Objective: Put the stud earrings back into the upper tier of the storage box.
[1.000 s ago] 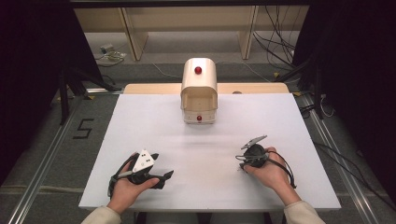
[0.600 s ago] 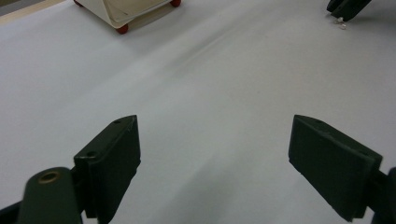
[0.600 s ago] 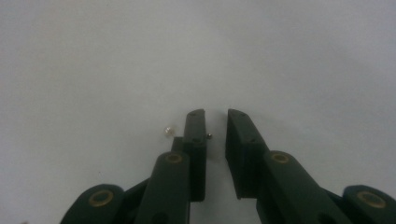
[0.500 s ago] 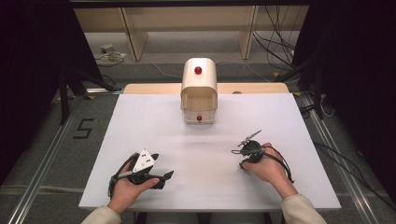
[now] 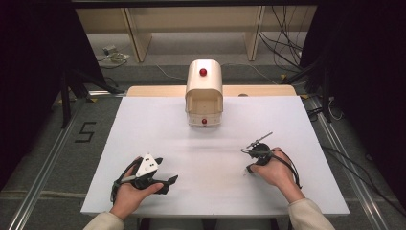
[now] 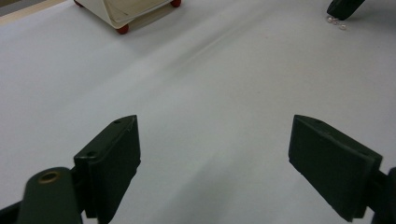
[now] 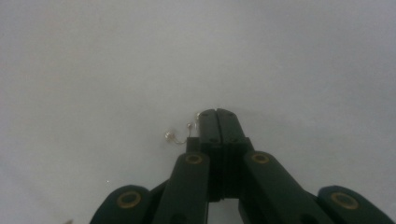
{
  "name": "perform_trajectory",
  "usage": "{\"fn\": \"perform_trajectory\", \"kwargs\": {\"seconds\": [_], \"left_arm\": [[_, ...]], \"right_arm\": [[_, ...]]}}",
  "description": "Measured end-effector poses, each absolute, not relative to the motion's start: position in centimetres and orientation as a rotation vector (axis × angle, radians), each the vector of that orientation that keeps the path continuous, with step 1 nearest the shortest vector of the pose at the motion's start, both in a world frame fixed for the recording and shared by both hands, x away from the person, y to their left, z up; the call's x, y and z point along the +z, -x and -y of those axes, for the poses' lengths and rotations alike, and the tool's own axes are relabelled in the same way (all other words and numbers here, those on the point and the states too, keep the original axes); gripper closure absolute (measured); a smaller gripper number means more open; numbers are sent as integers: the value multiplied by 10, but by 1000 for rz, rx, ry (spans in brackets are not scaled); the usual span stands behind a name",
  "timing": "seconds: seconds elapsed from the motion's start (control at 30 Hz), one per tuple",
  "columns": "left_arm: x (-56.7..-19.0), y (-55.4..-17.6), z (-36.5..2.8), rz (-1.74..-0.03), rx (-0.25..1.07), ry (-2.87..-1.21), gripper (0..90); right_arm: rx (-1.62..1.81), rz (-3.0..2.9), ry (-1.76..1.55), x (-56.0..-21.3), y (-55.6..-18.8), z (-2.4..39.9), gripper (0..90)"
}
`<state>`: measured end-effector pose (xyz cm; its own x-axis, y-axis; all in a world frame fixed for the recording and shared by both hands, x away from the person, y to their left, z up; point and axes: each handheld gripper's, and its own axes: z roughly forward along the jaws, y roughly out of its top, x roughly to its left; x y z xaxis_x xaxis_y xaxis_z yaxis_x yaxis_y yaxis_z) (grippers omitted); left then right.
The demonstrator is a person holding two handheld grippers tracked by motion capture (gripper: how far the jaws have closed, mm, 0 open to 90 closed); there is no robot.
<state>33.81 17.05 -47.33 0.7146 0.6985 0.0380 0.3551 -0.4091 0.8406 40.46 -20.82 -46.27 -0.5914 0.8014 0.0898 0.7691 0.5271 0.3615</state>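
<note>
The right tool (image 5: 248,165) is tipped down onto the white desk (image 5: 158,124) at its near right. Its jaws have just been closing and now stand pressed together, pinching a small bead chain (image 7: 182,134); two tiny beads on a thin wire stick out beside the jaw tips, lying on the desk. The left tool (image 5: 163,177) rests at the near left, jaws spread wide with only bare desk between them. A cream box with red knobs (image 5: 204,93) stands at the far centre, well apart from both tools.
</note>
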Motion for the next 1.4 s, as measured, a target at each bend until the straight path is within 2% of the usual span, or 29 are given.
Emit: {"fn": "perform_trajectory", "kwargs": {"seconds": [0.63,0.77,1.4], "left_arm": [[-473,-338,-171,-802,488,-2030,164],[-473,-338,-171,-802,488,-2029,164],[-473,-338,-170,-800,487,-2031,164]], "right_arm": [[602,-2588,-1454,-455,-403,208,900],[576,-2570,-1497,-458,-404,207,846],[548,-2460,-1663,-461,-402,198,827]]}}
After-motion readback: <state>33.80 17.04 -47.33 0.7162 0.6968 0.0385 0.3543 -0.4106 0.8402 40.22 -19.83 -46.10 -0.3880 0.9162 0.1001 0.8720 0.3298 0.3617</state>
